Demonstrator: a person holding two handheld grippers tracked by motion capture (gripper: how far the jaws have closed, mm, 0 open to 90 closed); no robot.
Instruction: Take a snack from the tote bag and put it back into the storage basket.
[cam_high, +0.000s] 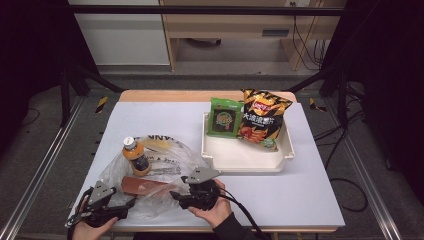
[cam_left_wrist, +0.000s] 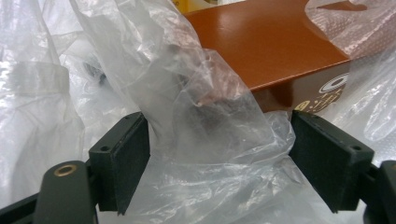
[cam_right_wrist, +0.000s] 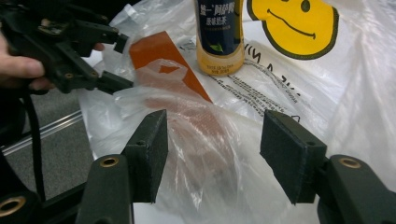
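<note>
- The bench (cam_high: 165, 112), pale and rectangular, shows whole from the high view, with a cream tray (cam_high: 245, 159) on its far right half.
- A clear plastic bag (cam_high: 170, 155) lies crumpled at the near left of the bench. The right gripper view adds a yellow smiley face (cam_right_wrist: 293, 23) printed on it, which the high view leaves indistinct.
- In the tray lean an orange-and-black crisp packet (cam_high: 262, 119) and, touching its left edge, a green packet (cam_high: 224, 117).
- A brown box (cam_high: 146, 186) lies flat in the bag's mouth, between the two grippers. The left gripper view shows its glossy top and pale printing on one end (cam_left_wrist: 271, 51).
- A bottle (cam_high: 135, 155) with a white cap stands upright just behind the box; the right gripper view shows its dark label and yellow base (cam_right_wrist: 219, 35).
- The left gripper (cam_high: 131, 202) has its jaws apart, with loose bag film bunched between them.
- The right gripper (cam_high: 175, 194) has its jaws spread too, bag film and the box's near end lying between them, unclamped.
</note>
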